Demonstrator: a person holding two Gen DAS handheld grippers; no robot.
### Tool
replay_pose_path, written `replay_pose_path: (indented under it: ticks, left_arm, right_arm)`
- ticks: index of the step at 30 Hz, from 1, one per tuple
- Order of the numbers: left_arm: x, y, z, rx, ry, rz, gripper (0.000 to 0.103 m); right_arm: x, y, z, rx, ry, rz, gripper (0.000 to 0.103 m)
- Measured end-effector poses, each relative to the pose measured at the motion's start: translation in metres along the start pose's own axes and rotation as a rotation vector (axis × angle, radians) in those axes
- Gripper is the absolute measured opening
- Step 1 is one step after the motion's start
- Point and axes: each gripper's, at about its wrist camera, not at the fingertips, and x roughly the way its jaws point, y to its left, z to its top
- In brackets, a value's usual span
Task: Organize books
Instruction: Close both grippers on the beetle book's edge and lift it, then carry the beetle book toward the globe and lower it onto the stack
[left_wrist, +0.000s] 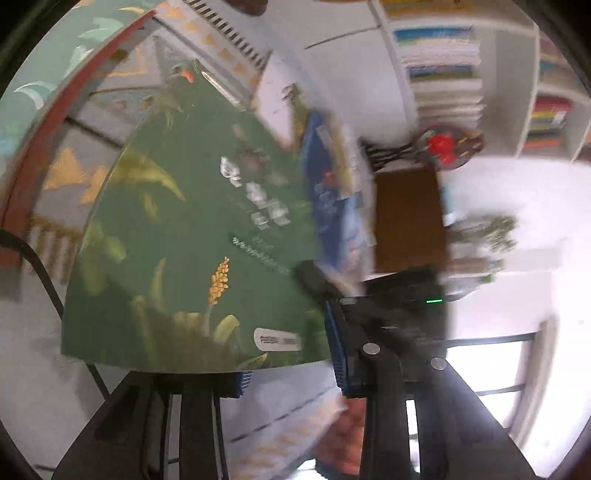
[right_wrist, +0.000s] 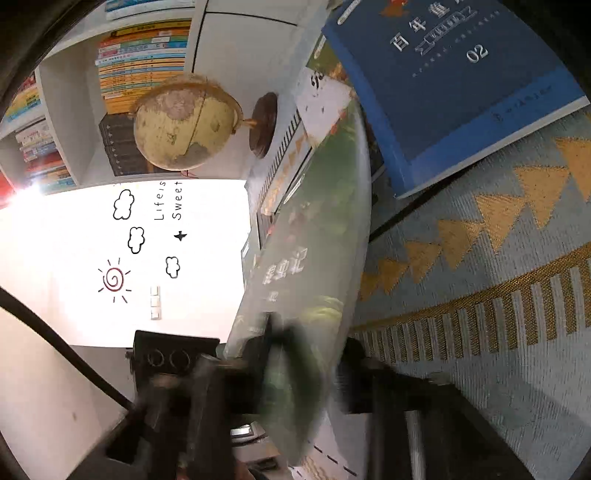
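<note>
We hold a green book (left_wrist: 192, 236) between both tools above the patterned cloth (right_wrist: 498, 295)

Our right gripper (right_wrist: 303, 369) is pressed together on the green book's edge, the cover standing on edge in its view; our left gripper (left_wrist: 291, 373) has the same book's lower edge between its fingers, pinching it. A blue book (right_wrist: 450, 74) lies flat on the cloth just beside it, before the white bookshelf (left_wrist: 513, 74)

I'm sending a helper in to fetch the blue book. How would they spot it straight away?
Find the table under the grey cloth with gold triangles. On it lies the blue book, flat, beside the green book gripped on edge. Only it has a plain blue cover with white characters and "02"; the green one shows plants.
</note>
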Motion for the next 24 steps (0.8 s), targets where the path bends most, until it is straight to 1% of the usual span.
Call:
replay_pose_path:
  ticks: [1, 2, 5, 7, 10, 12, 14, 16, 20, 21, 22, 24]
  left_arm:
    - [0.002, 0.002, -0.005, 0.001, 0.014, 0.020, 0.038]
    - [0.005, 0.003, -0.009, -0.009, 0.019, 0.026, 0.041]
    - [0.003, 0.011, -0.025, -0.039, 0.019, 0.016, 0.045]
    - [0.003, 0.018, -0.034, -0.076, 0.033, -0.020, 0.046]
    - [0.005, 0.025, -0.047, -0.121, 0.037, -0.045, 0.044]
    - [0.005, 0.026, -0.054, -0.129, 0.029, -0.034, 0.044]
    - [0.005, 0.024, -0.062, -0.108, 0.025, -0.007, 0.044]
    - [0.010, 0.010, -0.071, -0.044, 0.019, 0.059, 0.044]
    - [0.021, -0.041, -0.104, 0.242, -0.012, 0.249, 0.044]
    - [0.024, -0.057, -0.117, 0.331, -0.025, 0.299, 0.044]
    - [0.026, -0.069, -0.127, 0.389, -0.031, 0.324, 0.044]
    - [0.028, -0.083, -0.141, 0.445, -0.027, 0.335, 0.044]
  right_arm:
    - [-0.005, 0.005, -0.004, -0.030, -0.006, -0.011, 0.011]
    - [-0.008, 0.010, -0.009, -0.062, -0.008, -0.048, 0.010]
    - [-0.021, 0.021, -0.025, -0.153, -0.010, -0.120, 0.010]
    - [-0.031, 0.024, -0.037, -0.174, -0.019, -0.136, 0.010]
    - [-0.053, 0.018, -0.055, -0.166, -0.039, -0.136, 0.010]
    - [-0.064, 0.014, -0.064, -0.155, -0.051, -0.137, 0.010]
    - [-0.079, 0.011, -0.074, -0.156, -0.061, -0.152, 0.010]
    - [-0.088, 0.010, -0.082, -0.174, -0.064, -0.189, 0.010]
    - [-0.105, 0.015, -0.104, -0.277, -0.075, -0.347, 0.010]
    - [-0.107, 0.019, -0.111, -0.323, -0.078, -0.405, 0.012]
    - [-0.108, 0.021, -0.117, -0.358, -0.079, -0.458, 0.014]
    - [-0.113, 0.022, -0.130, -0.423, -0.081, -0.530, 0.014]
